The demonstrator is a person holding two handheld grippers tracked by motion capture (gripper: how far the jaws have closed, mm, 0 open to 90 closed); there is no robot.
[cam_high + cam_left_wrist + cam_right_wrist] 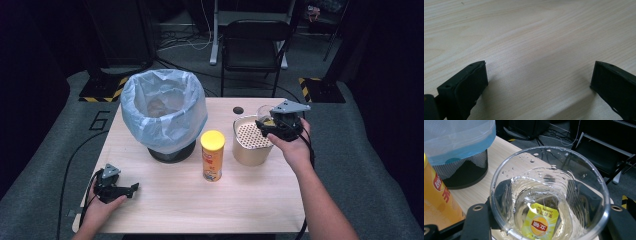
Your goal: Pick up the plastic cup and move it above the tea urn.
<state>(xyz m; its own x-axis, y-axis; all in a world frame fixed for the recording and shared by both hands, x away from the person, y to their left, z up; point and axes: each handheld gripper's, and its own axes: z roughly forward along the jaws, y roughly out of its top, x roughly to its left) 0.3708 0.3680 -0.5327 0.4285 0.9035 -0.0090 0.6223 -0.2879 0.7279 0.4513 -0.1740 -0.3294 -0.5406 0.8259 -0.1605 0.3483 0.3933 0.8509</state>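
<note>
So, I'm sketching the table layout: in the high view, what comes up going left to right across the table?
Left gripper → bin lined with a blue bag → yellow canister → beige container with a perforated top → right gripper, closed on a clear cup.

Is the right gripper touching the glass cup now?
Touching. In the right gripper view, the two black jaws of the right gripper press both sides of the glass cup.

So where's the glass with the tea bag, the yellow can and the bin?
glass (549, 182), right gripper view, wet inner wall
tea bag (540, 223), right gripper view, yellow tag
yellow can (212, 160), high view, side
bin (170, 151), high view, dark base
</note>
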